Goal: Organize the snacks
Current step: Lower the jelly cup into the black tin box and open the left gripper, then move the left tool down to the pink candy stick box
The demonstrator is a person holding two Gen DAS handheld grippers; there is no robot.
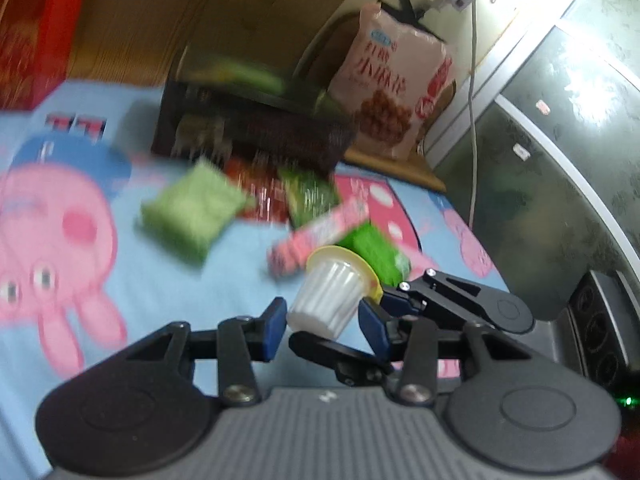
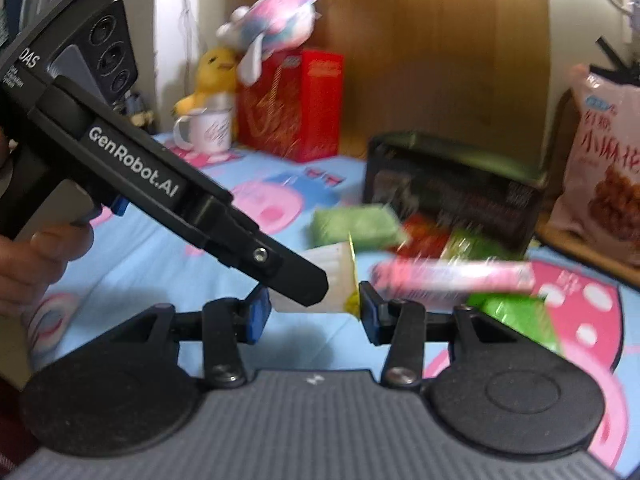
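Note:
A white jelly cup with a yellow lid [image 1: 330,292] sits between the blue pads of my left gripper [image 1: 324,328], which closes on it above the blue cartoon cloth. My right gripper [image 2: 314,314] is also around the cup [image 2: 330,280], lid against its right pad, with a visible gap at the left pad. Its fingers [image 1: 404,300] show crossing behind the cup in the left wrist view. Beyond lie a pink stick pack [image 1: 316,236], green packets [image 1: 192,212] and a dark storage box [image 1: 256,128].
A large pink snack bag [image 1: 396,88] leans against the wall by the box. A red carton [image 2: 292,100], a white mug [image 2: 208,130] and plush toys [image 2: 272,20] stand at the far left. A grey appliance [image 1: 560,140] is on the right.

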